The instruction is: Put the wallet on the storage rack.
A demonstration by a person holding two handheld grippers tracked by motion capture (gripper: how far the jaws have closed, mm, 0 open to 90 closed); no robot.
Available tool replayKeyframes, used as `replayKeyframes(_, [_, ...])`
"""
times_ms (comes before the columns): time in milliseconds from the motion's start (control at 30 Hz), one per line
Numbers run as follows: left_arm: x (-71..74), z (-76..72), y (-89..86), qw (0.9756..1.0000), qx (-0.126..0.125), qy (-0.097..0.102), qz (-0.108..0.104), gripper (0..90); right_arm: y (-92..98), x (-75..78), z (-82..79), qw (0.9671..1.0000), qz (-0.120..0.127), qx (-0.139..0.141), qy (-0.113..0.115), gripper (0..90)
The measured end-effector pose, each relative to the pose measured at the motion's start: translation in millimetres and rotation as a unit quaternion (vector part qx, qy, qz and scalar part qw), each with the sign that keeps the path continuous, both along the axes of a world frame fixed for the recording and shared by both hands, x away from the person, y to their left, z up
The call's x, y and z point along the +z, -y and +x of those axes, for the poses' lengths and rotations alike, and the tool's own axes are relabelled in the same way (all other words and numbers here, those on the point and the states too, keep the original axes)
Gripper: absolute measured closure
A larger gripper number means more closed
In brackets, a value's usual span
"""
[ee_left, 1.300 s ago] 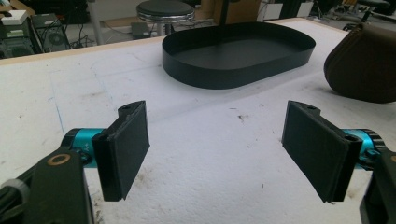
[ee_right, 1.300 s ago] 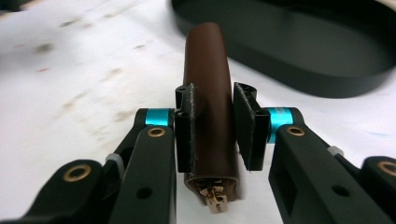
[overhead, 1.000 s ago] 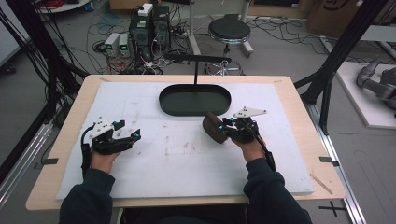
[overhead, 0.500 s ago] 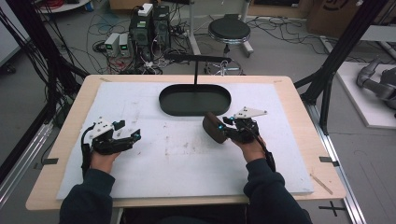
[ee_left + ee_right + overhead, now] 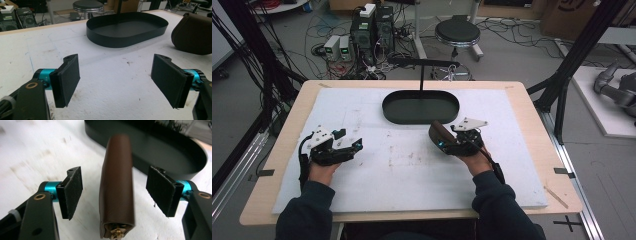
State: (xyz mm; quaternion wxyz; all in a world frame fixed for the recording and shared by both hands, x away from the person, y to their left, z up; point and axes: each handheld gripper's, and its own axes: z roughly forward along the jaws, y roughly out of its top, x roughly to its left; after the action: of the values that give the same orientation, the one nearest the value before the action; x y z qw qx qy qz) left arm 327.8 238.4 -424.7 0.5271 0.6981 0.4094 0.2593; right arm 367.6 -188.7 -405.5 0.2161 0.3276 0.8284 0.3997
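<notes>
Brown leather pouch (image 5: pixel 117 187) lies on white table pad (image 5: pixel 412 170) between pads of my right gripper (image 5: pixel 117 192), jaws spread, untouching; long axis points toward black oval tray (image 5: pixel 421 107). Left gripper (image 5: pixel 117 80) spread, empty, well apart.

Brown leather pouch (image 5: pixel 116 187); black oval tray (image 5: pixel 421 107); white, scuffed table mat (image 5: pixel 412 175).

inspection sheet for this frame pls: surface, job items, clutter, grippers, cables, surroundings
Surface: white mat on wooden table, scuffed and stained.
Job's things: black oval tray, empty, with post; brown leather case between right jaws, untouched.
Clutter: nothing seen.
Grippers: left gripper open over bare mat; right gripper open, straddling case.
Cables: tangle on floor behind table.
Surroundings: computers, stool.
</notes>
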Motion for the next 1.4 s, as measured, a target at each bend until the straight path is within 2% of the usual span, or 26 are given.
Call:
replayKeyframes(33, [0.1,-0.1,0.1,1.0000,0.000,0.000,0.000,23.1,-5.1,-5.6,2.5,0.9997,-0.021,0.004,-0.009,34.8])
replayKeyframes(67, [0.1,-0.2,0.1,1.0000,0.000,0.000,0.000,23.1,-7.3,-7.3,3.2,0.9995,-0.029,0.007,-0.010,42.5])
replayKeyframes(100, [0.1,-0.2,-0.1,1.0000,0.000,0.001,0.000,23.1,-7.3,-7.3,3.2,0.9995,-0.029,0.007,-0.010,42.5])
replayKeyframes(133, [0.2,-0.2,-0.3,1.0000,0.000,0.001,0.000,23.1,-9.1,-7.6,3.1,0.9992,-0.036,0.012,-0.011,55.6])
replayKeyframes(167, [0.1,-0.2,-0.4,1.0000,0.000,0.001,0.000,23.1,-9.1,-7.6,3.1,0.9992,-0.036,0.012,-0.011,55.6])
replayKeyframes(233, [0.0,0.0,-0.4,1.0000,0.000,0.001,0.000,23.1,-7.5,-4.3,2.6,0.9993,-0.028,0.023,-0.012,63.8])
replayKeyframes(300, [-0.1,0.3,-0.4,1.0000,-0.001,0.001,0.000,23.1,-6.8,-3.4,2.7,0.9993,-0.025,0.025,-0.014,64.3])
replayKeyframes(333, [-0.3,0.4,-0.4,1.0000,0.000,0.001,0.000,23.1,-5.5,-0.6,4.3,0.9994,-0.012,0.027,-0.017,65.1])
replayKeyframes(433, [-0.3,1.0,-1.0,1.0000,0.000,0.001,0.000,23.1,-5.6,4.7,8.0,0.9995,-0.004,0.026,-0.017,65.3])
replayKeyframes(500, [0.0,1.5,-1.6,1.0000,-0.001,0.003,-0.001,23.1,-8.0,12.8,16.9,0.9995,0.011,0.027,-0.011,65.2])
replayKeyframes(567, [0.0,1.6,-1.6,1.0000,-0.001,0.002,0.000,23.1,-10.1,17.0,22.5,0.9995,0.008,0.031,-0.004,65.2])
replayKeyframes(600, [0.0,1.7,-1.7,1.0000,-0.002,0.002,0.001,23.1,-15.0,23.9,32.3,0.9995,0.012,0.030,-0.002,65.3])
replayKeyframes(633, [0.0,1.7,-1.7,1.0000,-0.002,0.002,0.001,23.1,-15.0,23.9,32.3,0.9995,0.012,0.030,-0.002,65.3])
replayKeyframes(667, [0.1,1.8,-1.8,1.0000,-0.003,0.004,0.001,23.1,-20.2,30.9,42.9,0.9995,0.017,0.028,0.002,65.2])
replayKeyframes(733, [0.6,1.6,-2.4,1.0000,-0.003,0.006,0.001,23.1,-22.8,34.4,49.1,0.9994,0.020,0.028,0.006,65.2])
replayKeyframes(767, [0.9,1.6,-2.7,1.0000,-0.003,0.008,0.001,23.1,-25.2,37.5,55.0,0.9992,0.027,0.029,0.008,65.3])
replayKeyframes(800, [1.1,1.3,-3.0,1.0000,-0.003,0.009,0.001,23.1,-30.1,42.9,68.1,0.9990,0.037,0.026,0.007,65.3])
replayKeyframes(833, [1.3,1.3,-3.3,0.9999,-0.003,0.010,0.000,23.1,-30.1,42.9,68.1,0.9990,0.037,0.026,0.007,65.3])
replayKeyframes(867, [1.3,1.2,-3.5,0.9999,-0.002,0.011,-0.001,23.1,-35.2,45.7,81.2,0.9986,0.047,0.023,0.005,65.2])
replayKeyframes(900, [1.5,1.2,-3.8,0.9999,-0.003,0.011,-0.001,23.1,-35.2,45.7,81.2,0.9986,0.047,0.023,0.005,65.2])
replayKeyframes(967, [1.7,1.1,-3.9,0.9999,-0.005,0.013,-0.001,23.1,-41.2,45.9,93.9,0.9988,0.047,0.017,0.002,65.3])
replayKeyframes(1100, [2.2,0.7,-4.1,0.9999,-0.004,0.014,-0.001,23.1,-56.1,37.5,121.6,0.9983,0.054,0.005,-0.022,65.2])
replayKeyframes(1267, [2.2,0.9,-4.9,0.9999,-0.004,0.013,-0.002,23.1,-65.9,25.7,135.3,0.9980,0.050,-0.009,-0.037,65.2])
replayKeyframes(1300, [2.2,0.9,-4.9,0.9999,-0.004,0.013,-0.002,23.1,-67.5,22.4,138.4,0.9977,0.050,-0.011,-0.044,65.2])
replayKeyframes(1333, [2.2,0.9,-4.9,0.9999,-0.004,0.013,-0.002,23.1,-70.4,16.9,145.2,0.9960,0.057,-0.013,-0.067,65.1])
replayKeyframes(1400, [2.2,0.9,-4.9,0.9999,-0.005,0.013,-0.002,23.1,-71.8,14.0,146.9,0.9958,0.062,-0.016,-0.066,65.1])
